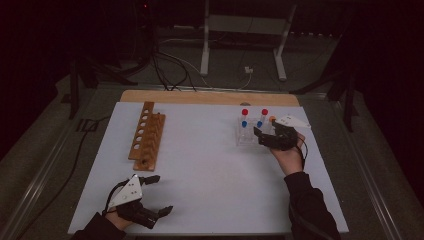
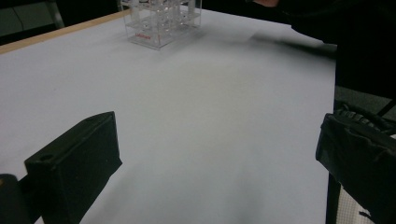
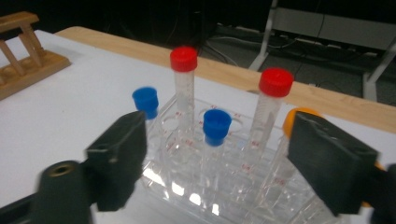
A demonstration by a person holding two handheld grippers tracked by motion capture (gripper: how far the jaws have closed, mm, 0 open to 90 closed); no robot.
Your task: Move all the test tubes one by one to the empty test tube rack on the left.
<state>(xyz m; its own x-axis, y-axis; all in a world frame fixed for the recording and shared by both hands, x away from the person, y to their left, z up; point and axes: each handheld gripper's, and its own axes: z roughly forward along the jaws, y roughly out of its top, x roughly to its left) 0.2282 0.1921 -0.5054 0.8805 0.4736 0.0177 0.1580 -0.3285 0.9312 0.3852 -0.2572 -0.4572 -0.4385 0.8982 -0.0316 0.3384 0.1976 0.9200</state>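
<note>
A clear plastic rack (image 1: pixel 243 139) at the table's right holds capped tubes. Two have red caps (image 3: pixel 183 59), two have blue caps (image 3: pixel 217 122), and one has an orange cap (image 3: pixel 299 114). My right gripper (image 1: pixel 265 134) hovers at the rack's near right side. In the right gripper view its jaws (image 3: pixel 219 140) stand apart, and the nearer blue-capped tube rises between them without touching the pads. My left gripper (image 1: pixel 161 194) rests near the front left edge with its jaws wide and nothing between them (image 2: pixel 219 126). The rack (image 2: pixel 159 28) appears far off in the left gripper view.
A wooden tube rack (image 1: pixel 147 135) with a row of holes lies left of centre, also seen at the left edge of the right gripper view (image 3: pixel 23 60). The white table top (image 1: pixel 205 165) has a wooden strip (image 1: pixel 210 97) along its far edge. Cables and a metal stand lie on the floor beyond.
</note>
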